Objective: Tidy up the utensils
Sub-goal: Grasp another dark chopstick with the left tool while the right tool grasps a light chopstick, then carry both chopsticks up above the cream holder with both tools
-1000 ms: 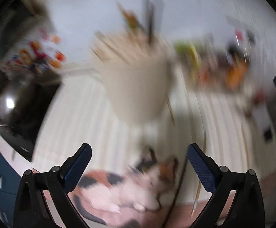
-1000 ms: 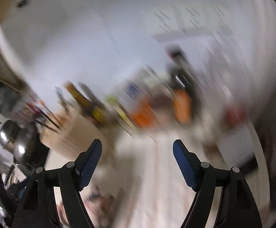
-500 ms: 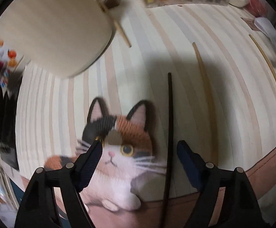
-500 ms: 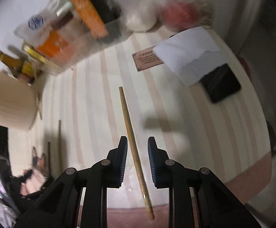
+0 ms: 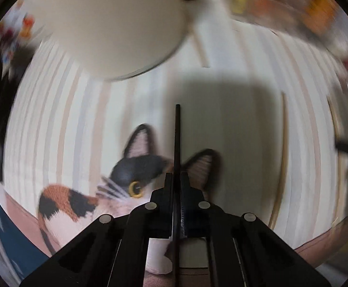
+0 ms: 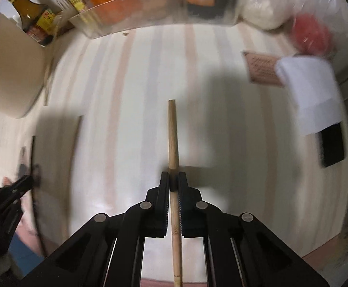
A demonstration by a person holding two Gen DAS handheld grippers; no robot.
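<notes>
My left gripper (image 5: 176,175) points down at the striped mat and is shut on a black chopstick (image 5: 177,131) that runs forward between its fingers. My right gripper (image 6: 173,174) also points down; its jaws are closing on a wooden chopstick (image 6: 172,131), and the pads touch both of its sides. A beige utensil holder (image 5: 116,24) stands at the upper left, also at the left edge of the right wrist view (image 6: 6,71). Another wooden chopstick (image 5: 284,143) lies loose on the mat between the two grippers. The left gripper (image 6: 28,181) shows at the lower left of the right wrist view.
A clear tray (image 6: 150,7) of orange packets and a sauce bottle (image 6: 34,19) line the back. A brown card (image 6: 260,69), white paper (image 6: 310,91), a black phone (image 6: 332,146) and a red bag (image 6: 310,33) sit at the right. A cat picture (image 5: 131,167) marks the mat's front left.
Both grippers came down from a raised, forward look to point at the mat. The left closed on the black chopstick and the right narrowed onto the wooden one.
</notes>
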